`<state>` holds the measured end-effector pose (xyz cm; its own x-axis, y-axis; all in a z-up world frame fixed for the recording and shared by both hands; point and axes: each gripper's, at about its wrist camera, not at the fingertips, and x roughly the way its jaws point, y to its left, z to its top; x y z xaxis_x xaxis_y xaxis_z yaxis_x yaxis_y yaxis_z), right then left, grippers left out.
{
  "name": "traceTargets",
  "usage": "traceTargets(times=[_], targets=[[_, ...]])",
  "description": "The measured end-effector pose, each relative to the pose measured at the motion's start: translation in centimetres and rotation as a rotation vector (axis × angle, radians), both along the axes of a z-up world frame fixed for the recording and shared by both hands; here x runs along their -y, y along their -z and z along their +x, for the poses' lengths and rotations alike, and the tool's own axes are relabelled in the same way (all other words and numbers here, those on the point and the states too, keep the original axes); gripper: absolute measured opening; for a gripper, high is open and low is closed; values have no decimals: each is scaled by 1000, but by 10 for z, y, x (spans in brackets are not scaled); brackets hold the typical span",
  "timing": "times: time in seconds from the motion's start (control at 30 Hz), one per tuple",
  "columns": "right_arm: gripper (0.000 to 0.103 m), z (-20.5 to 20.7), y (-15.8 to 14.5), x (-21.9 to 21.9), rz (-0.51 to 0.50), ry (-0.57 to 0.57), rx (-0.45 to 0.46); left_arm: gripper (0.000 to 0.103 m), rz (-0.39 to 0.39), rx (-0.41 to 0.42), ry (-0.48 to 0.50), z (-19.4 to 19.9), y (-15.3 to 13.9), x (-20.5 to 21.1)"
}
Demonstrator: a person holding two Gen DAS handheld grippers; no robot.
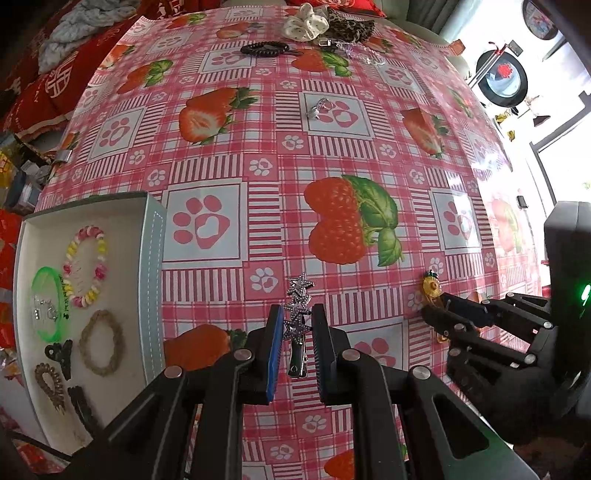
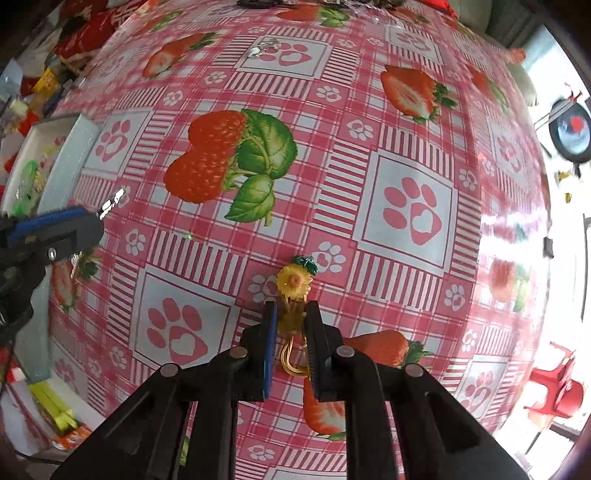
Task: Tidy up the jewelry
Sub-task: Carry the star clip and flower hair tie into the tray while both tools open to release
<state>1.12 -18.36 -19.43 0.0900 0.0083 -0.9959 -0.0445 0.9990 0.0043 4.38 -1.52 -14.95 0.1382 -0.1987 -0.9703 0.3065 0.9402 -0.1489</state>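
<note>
My left gripper (image 1: 297, 328) points down at the table and is shut on a silver star hair clip (image 1: 300, 295), whose stars stick out past the fingertips. To its right, my right gripper (image 1: 437, 317) is shut on a yellow flower hair clip (image 1: 431, 287). In the right wrist view the flower clip (image 2: 293, 282) sits between the pads of the right gripper (image 2: 291, 321), with its gold body pinched and the flower ahead of the tips. The left gripper (image 2: 92, 221) with the star clip (image 2: 110, 202) shows at the left edge.
A white open box (image 1: 155, 236) at the left holds a green bangle (image 1: 44, 306), a pastel coil bracelet (image 1: 86, 266) and several hair ties and clips. Across the strawberry tablecloth (image 1: 258, 155) lie a small silver piece (image 1: 318, 109), a black coil tie (image 1: 264, 49) and scrunchies (image 1: 306, 23).
</note>
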Motion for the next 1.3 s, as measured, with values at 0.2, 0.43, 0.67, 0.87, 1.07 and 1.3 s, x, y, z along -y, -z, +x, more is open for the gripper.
traceTargets(times=[0.2, 0.43, 0.67, 0.87, 1.07, 1.3], targets=[[16, 7, -16, 27, 143, 102, 5, 21, -7, 15, -24, -3, -7, -9], [16, 20, -36, 22, 181, 108, 30, 21, -13, 37, -72, -5, -17, -28], [16, 39, -49, 0, 224, 68, 54, 21, 2, 59, -136, -9, -24, -54], [16, 46, -68, -27, 264, -1, 73, 21, 10, 72, -204, -16, -32, -83], [16, 53, -78, -63, 293, -82, 78, 21, 19, 74, -277, -26, -33, -114], [16, 59, -78, -114, 322, -188, 58, 21, 30, 64, -369, -42, -29, -151]])
